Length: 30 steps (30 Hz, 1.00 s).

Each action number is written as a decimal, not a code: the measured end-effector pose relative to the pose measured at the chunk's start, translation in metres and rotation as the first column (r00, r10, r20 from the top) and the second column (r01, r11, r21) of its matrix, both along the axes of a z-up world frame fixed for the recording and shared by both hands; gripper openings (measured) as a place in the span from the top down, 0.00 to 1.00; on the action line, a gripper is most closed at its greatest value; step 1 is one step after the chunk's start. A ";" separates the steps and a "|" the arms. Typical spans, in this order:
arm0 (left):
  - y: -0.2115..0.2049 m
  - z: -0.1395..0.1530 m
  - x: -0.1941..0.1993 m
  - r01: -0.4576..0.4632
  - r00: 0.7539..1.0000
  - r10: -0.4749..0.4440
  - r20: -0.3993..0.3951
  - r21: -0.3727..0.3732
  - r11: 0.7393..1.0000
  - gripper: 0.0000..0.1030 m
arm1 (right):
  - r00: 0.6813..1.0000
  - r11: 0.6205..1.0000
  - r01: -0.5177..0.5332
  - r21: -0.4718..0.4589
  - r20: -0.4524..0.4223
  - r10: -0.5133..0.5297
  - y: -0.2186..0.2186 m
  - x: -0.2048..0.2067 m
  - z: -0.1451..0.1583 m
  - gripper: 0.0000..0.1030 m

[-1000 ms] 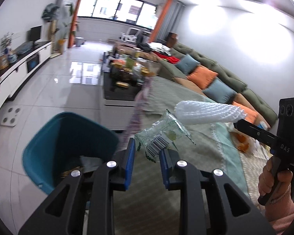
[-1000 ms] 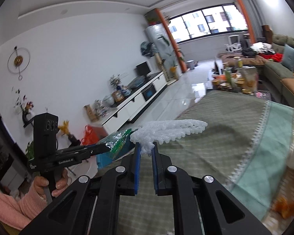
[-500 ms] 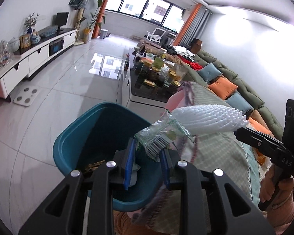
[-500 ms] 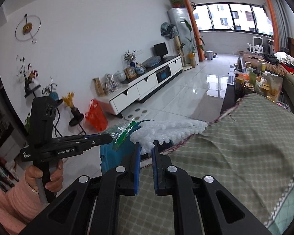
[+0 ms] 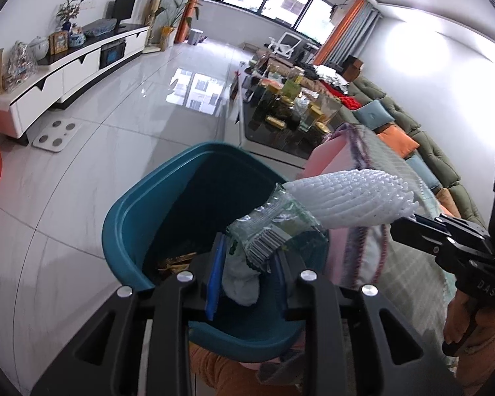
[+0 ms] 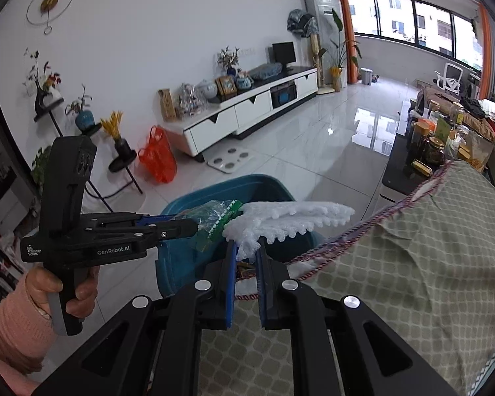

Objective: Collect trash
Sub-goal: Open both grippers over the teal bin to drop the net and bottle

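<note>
Left tongs (image 5: 247, 274) pinched on a crinkly clear wrapper (image 5: 274, 231), right tongs (image 6: 246, 264) nearly shut on a white foam net sleeve (image 6: 290, 217), both poised over the open teal bin (image 5: 128, 217). Featherweight, soft and springy by the look; likely to cling or drift on release. Best gripped at an edge.

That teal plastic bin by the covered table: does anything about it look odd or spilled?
Nothing spilled. The teal plastic bin stands upright on the floor, some trash already inside; the crinkled clear wrapper and white foam net are held above it.
</note>
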<state>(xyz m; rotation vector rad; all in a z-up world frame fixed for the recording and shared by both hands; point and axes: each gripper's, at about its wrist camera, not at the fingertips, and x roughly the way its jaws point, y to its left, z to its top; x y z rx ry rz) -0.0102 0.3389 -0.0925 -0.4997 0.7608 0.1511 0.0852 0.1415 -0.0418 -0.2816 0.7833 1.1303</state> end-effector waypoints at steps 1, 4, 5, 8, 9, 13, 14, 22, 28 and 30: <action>0.001 -0.003 0.000 -0.004 1.000 0.004 -0.005 -0.002 1.000 0.74 | 1.000 1.000 -0.006 -0.011 0.000 0.006 0.006 -0.001 -0.001 0.89; 0.003 -0.007 0.000 -0.021 1.000 0.021 -0.023 0.000 1.000 0.72 | 0.999 0.998 -0.033 -0.054 0.001 0.033 0.020 -0.002 -0.008 0.89; 0.003 -0.008 0.000 -0.027 0.999 0.027 -0.026 0.003 1.000 0.72 | 0.999 0.997 -0.038 -0.062 0.002 0.038 0.023 -0.003 -0.009 0.89; 0.003 -0.009 0.002 -0.037 0.999 0.037 -0.034 0.007 0.999 0.71 | 0.998 0.994 -0.063 -0.094 -0.011 0.062 0.037 -0.003 -0.013 0.89; 0.004 -0.009 0.002 -0.040 0.998 0.041 -0.037 0.006 0.999 0.70 | 0.997 0.992 -0.072 -0.105 -0.016 0.070 0.041 -0.003 -0.015 0.87; 0.009 -0.014 0.001 -0.053 0.998 0.053 -0.042 0.004 0.999 0.64 | 0.994 0.986 -0.097 -0.135 -0.053 0.091 0.052 0.000 -0.022 0.84; 0.010 -0.014 0.001 -0.059 0.997 0.059 -0.042 0.003 0.998 0.62 | 0.994 0.986 -0.098 -0.137 -0.061 0.090 0.054 0.001 -0.024 0.80; 0.009 -0.011 -0.005 -0.074 0.997 0.074 -0.024 0.005 0.997 0.45 | 0.995 0.993 -0.065 -0.103 -0.087 0.056 0.042 0.004 -0.023 0.71; 0.001 0.004 -0.009 -0.045 0.999 0.045 0.024 0.020 0.999 0.37 | 0.994 0.999 -0.024 -0.033 -0.108 0.020 0.015 0.005 -0.012 0.65; -0.007 0.013 -0.011 -0.029 0.998 0.027 0.059 0.027 0.999 0.31 | 0.993 1.000 -0.012 -0.005 -0.115 0.011 0.004 0.005 -0.008 0.60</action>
